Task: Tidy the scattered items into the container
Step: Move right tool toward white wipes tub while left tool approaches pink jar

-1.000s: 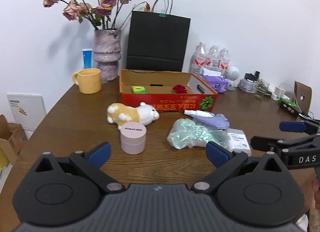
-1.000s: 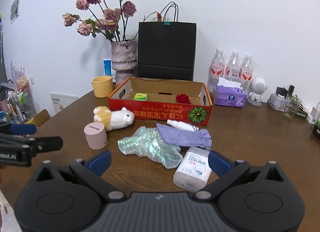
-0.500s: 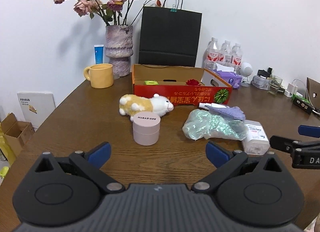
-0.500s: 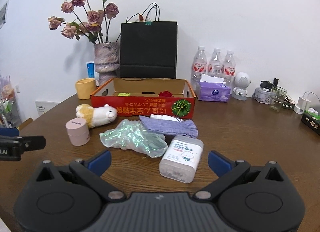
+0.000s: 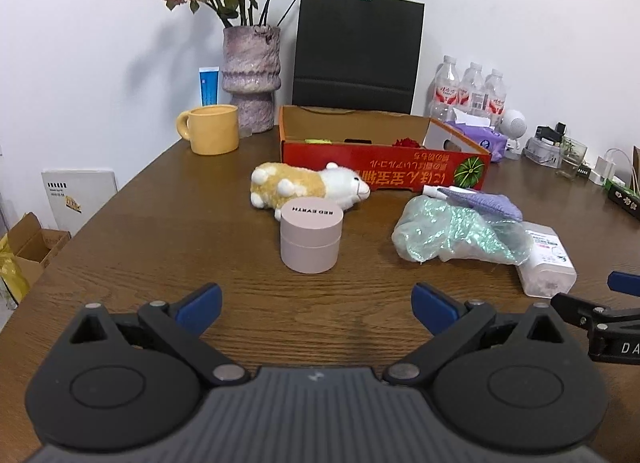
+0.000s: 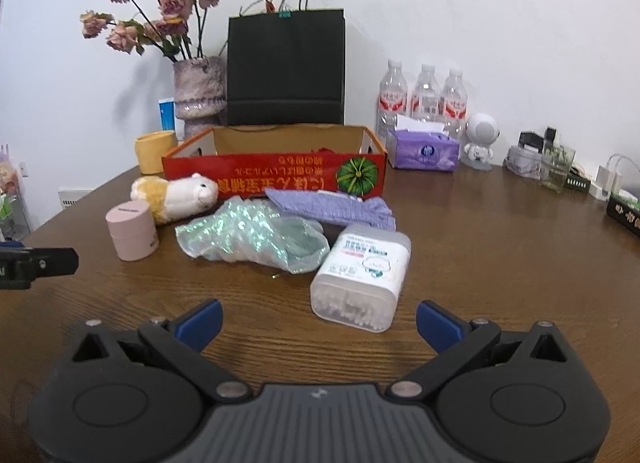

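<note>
A red cardboard box (image 5: 384, 167) (image 6: 276, 179) stands open at mid-table, holding a red rose and a small green item. In front of it lie a plush sheep (image 5: 308, 187) (image 6: 176, 195), a pink jar (image 5: 311, 240) (image 6: 132, 235), a shiny green bag (image 5: 452, 235) (image 6: 252, 235), a purple cloth (image 5: 484, 203) (image 6: 332, 207) over a white tube (image 5: 434, 192), and a clear cotton-swab box (image 5: 546, 259) (image 6: 362, 275). My left gripper (image 5: 316, 309) is open just short of the jar. My right gripper (image 6: 318, 321) is open just short of the swab box.
Behind the box stand a vase of dried roses (image 5: 250, 79), a black paper bag (image 5: 356, 59), a yellow mug (image 5: 210, 129), water bottles (image 6: 424, 99), a purple tissue pack (image 6: 424, 151) and a white figurine (image 6: 482, 141). Small clutter (image 6: 556, 163) lines the far right edge.
Both grippers have come lower and closer to the table. The jar now looms larger ahead of the left one, the swab box ahead of the right one. Nothing on the table moved.
</note>
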